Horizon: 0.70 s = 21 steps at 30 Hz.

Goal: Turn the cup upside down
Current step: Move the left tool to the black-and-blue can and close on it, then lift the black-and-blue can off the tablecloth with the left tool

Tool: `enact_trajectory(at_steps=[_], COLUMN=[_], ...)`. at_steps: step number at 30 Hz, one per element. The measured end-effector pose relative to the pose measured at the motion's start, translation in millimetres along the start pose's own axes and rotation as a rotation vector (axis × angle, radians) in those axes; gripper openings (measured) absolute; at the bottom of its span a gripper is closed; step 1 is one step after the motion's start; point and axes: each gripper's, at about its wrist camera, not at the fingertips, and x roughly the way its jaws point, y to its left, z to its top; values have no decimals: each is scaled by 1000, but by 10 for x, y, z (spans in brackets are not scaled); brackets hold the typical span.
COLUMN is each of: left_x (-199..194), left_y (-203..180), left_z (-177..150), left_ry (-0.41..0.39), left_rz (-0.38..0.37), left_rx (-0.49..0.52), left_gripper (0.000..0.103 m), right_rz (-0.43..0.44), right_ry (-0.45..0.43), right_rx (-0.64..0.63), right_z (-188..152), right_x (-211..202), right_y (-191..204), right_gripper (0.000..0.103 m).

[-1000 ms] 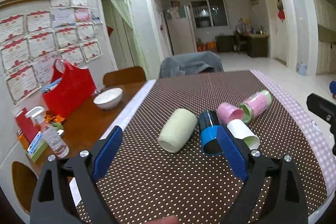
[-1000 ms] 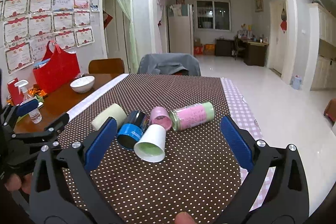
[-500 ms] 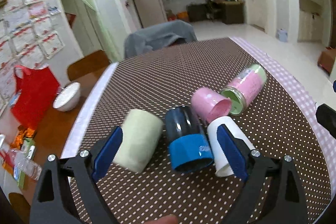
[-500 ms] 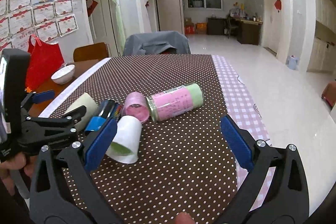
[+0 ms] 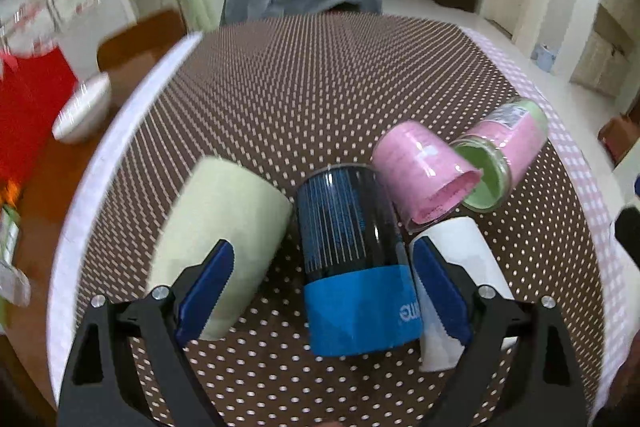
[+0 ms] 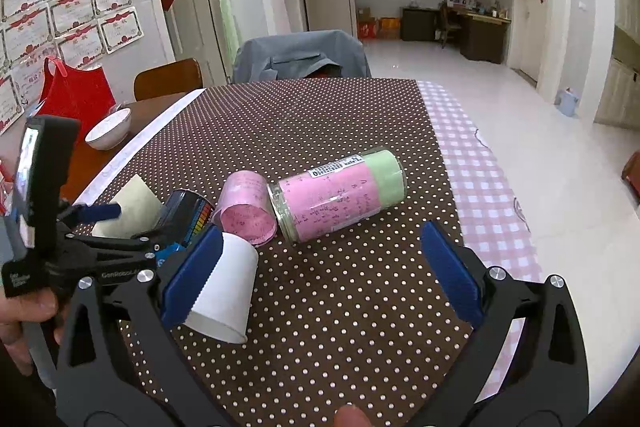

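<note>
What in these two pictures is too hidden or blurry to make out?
- Blue cup: right view, mostly behind the left gripper.
- White cup: left view, half covered by a gripper finger.
- Bowl and wall papers: left view, motion-blurred.
- Jar label writing: too small.

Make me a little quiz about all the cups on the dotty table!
1. True or false: the blue cup lies on its side between the open fingers of the left hand-held gripper.
2. Which cup lies nearest the right hand-held gripper? A) pink cup B) white cup C) green cup
3. Fill in: the jar with the pink label lies on its ____.

Key: 1 true; 2 B; 3 side.
</note>
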Motion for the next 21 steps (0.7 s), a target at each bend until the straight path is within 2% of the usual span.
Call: enact_trajectory(at_steps=[3, 9, 15, 18, 20, 21], left_x=[51, 175, 392, 509, 541, 543], left_y=[-29, -88, -54, -10, 15, 7], left_z=[49, 43, 64, 51, 41, 45], left_ry=[0, 66, 97, 122, 135, 133], left_rz=[-3, -62, -45, -55, -100, -100], left_rx=[2, -20, -40, -45, -55, -49], left_gripper=[89, 89, 89, 81, 68, 68], right_rz=[1, -1, 6, 6, 3, 2], right_ry=[9, 14, 22, 23, 24, 24], right_rx=[12, 32, 40, 40, 44, 46], right_z=[15, 11, -14, -34, -38, -45], right_x=[55, 83, 110, 80, 66, 55], right_y=[-36, -92, -124, -111, -116, -121], right_gripper=[97, 97, 97, 97, 97, 97])
